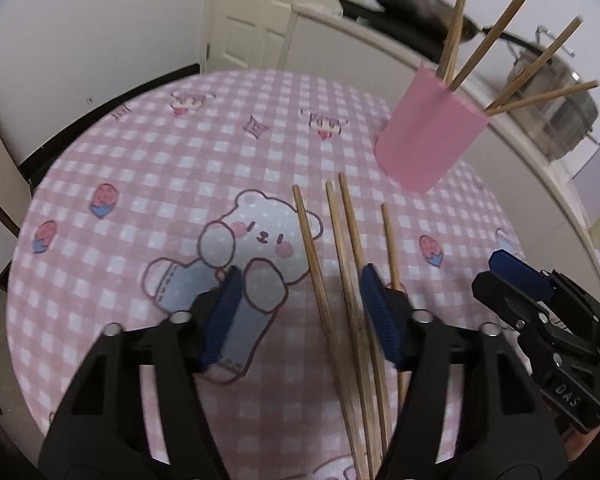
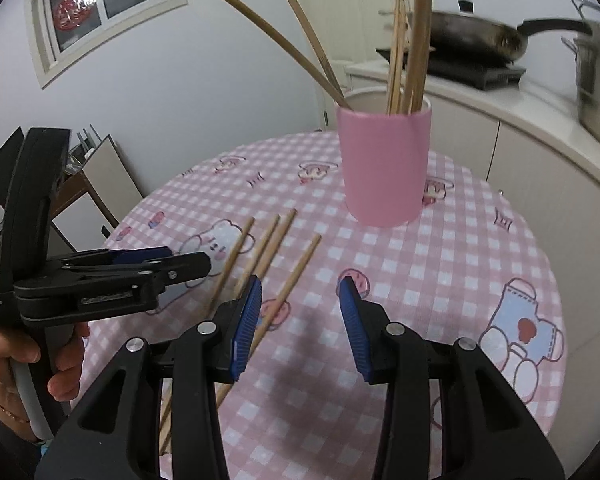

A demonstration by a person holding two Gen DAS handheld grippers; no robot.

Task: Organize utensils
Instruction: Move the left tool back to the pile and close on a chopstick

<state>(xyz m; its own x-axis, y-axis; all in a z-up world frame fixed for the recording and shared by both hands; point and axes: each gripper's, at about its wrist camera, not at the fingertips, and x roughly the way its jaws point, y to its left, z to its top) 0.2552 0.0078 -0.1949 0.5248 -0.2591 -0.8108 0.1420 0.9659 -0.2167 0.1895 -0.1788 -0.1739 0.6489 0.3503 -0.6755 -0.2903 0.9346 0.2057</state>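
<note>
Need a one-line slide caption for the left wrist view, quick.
Open left gripper over four loose chopsticks on the checked tablecloth, pink cup of chopsticks beyond.

tongs (image 2: 300, 320): black | pads (image 2: 246, 320): ribbed blue | screws: silver

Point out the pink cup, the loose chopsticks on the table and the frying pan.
pink cup (image 2: 384, 168): right wrist view, middle of its outer wall.
loose chopsticks (image 1: 342, 248): left wrist view, shaft of a middle stick lying on the cloth.
frying pan (image 2: 472, 38): right wrist view, its dark side wall.
</note>
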